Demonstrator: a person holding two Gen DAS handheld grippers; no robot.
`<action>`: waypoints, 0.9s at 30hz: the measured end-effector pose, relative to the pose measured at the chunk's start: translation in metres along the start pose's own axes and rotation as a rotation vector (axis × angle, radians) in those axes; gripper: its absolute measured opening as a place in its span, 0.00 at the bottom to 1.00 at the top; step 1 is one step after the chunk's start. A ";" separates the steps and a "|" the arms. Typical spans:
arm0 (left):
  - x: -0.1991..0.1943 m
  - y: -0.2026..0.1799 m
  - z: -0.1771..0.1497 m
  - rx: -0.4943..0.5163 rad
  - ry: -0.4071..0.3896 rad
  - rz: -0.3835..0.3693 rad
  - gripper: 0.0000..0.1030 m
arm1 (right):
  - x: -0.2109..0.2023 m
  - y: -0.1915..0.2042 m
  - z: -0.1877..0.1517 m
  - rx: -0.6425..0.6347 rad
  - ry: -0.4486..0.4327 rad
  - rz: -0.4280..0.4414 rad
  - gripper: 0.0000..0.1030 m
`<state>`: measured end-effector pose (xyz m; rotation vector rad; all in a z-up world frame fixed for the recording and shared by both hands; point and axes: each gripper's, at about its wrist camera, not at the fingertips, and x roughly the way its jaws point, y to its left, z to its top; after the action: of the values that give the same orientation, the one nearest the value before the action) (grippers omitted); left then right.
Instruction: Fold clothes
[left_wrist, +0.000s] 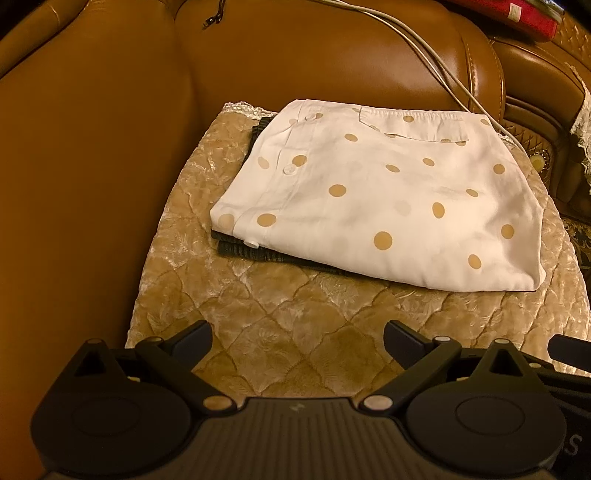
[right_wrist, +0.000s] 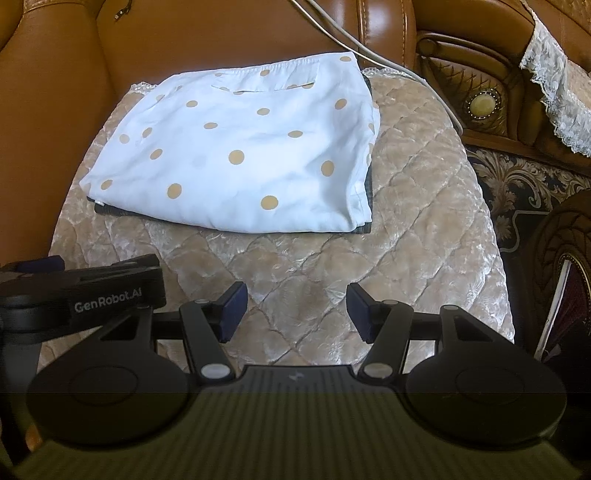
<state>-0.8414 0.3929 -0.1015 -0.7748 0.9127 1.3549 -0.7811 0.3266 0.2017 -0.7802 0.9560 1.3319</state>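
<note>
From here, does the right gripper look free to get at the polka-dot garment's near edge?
Probably yes. The right gripper is open and empty, and only bare quilted cushion lies between it and the folded polka-dot garment. The left gripper sits off to the side, not across the path.

Brown leather sofa bearing a quilted beige seat pad; grey cable trailing over the backrest; red box behind; lace cover on the armrest
</note>
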 end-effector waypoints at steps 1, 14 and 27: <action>0.000 0.000 0.000 -0.001 0.001 -0.001 0.99 | 0.000 0.000 0.000 -0.001 0.000 0.000 0.65; 0.002 -0.006 0.003 0.013 -0.009 -0.018 0.99 | 0.004 0.000 0.000 -0.014 0.027 0.003 0.65; -0.004 -0.016 0.006 0.047 -0.015 -0.029 0.99 | 0.004 -0.005 0.001 0.003 0.039 0.005 0.65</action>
<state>-0.8251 0.3953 -0.0963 -0.7389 0.9150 1.3081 -0.7765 0.3289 0.1982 -0.8040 0.9914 1.3235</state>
